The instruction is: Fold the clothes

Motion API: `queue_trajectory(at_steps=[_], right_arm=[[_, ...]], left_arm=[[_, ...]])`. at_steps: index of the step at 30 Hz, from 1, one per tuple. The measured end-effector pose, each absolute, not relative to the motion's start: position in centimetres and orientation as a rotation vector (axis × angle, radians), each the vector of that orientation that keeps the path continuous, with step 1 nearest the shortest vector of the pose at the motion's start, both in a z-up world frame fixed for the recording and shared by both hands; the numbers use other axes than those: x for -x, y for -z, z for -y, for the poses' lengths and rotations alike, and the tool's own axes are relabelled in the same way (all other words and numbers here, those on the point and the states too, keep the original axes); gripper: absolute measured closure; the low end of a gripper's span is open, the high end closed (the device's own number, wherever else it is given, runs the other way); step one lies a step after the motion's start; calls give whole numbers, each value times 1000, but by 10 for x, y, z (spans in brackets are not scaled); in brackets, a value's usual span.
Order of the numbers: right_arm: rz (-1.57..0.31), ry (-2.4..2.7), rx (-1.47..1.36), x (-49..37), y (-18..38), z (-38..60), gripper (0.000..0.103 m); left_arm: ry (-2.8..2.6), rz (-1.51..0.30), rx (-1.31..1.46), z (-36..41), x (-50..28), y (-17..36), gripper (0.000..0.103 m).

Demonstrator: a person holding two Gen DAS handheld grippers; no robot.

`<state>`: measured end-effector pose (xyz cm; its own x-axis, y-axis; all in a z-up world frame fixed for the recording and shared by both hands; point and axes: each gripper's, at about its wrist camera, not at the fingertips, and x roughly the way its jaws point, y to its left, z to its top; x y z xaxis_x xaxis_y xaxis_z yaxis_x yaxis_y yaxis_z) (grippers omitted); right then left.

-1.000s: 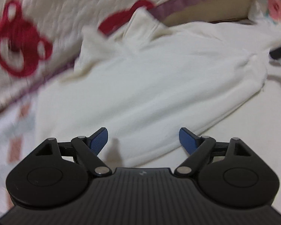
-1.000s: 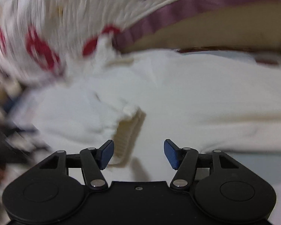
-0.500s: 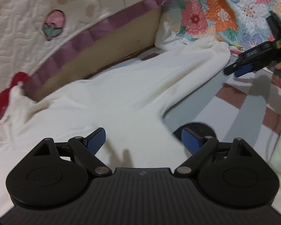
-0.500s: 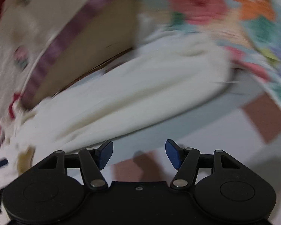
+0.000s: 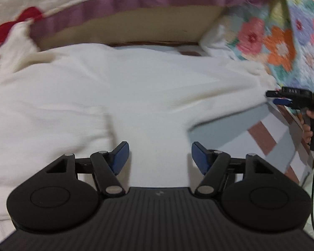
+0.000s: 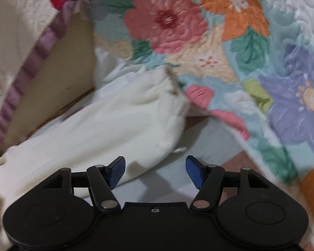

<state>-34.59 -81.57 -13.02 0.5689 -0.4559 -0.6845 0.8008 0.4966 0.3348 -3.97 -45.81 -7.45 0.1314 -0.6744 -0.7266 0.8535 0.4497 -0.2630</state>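
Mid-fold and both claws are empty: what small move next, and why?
Probably ease the open right claw forward and left onto the white garment's sleeve end and close. It lies just ahead, stretched out unfolded; the left claw hovers open over the body.

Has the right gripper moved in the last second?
Yes. The right gripper has swung rightward along the cream garment, away from the purple-trimmed quilt, and now faces the sleeve end beside the floral quilt.
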Motion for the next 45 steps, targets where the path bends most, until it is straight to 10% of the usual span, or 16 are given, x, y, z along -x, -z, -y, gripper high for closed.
queue_trajectory(at_steps=[8,12,15,33,35,38,45], right_arm=[[-579,860,-525,323,140,820,32],[-699,763,-293,290,129,803,90],[-640,754,-286,277,110,792,92],[-371,-33,-186,117,-65,544,93],[-380,-86,-187,104,-69,515,90],[-465,-116,-97,98,-53,476,47],[-721,66,123,140,32,494,47]], left_arm=[[1083,-839,-275,422,51,57,37],[1071,-795,-321,406,63,47,37],[1043,-767,-334,394,63,41,37],[825,-673,-299,311,35,29,31],[729,-701,-304,301,22,35,32],[699,-753,-191,276,5,45,32],[711,-795,109,231,-26,52,26]])
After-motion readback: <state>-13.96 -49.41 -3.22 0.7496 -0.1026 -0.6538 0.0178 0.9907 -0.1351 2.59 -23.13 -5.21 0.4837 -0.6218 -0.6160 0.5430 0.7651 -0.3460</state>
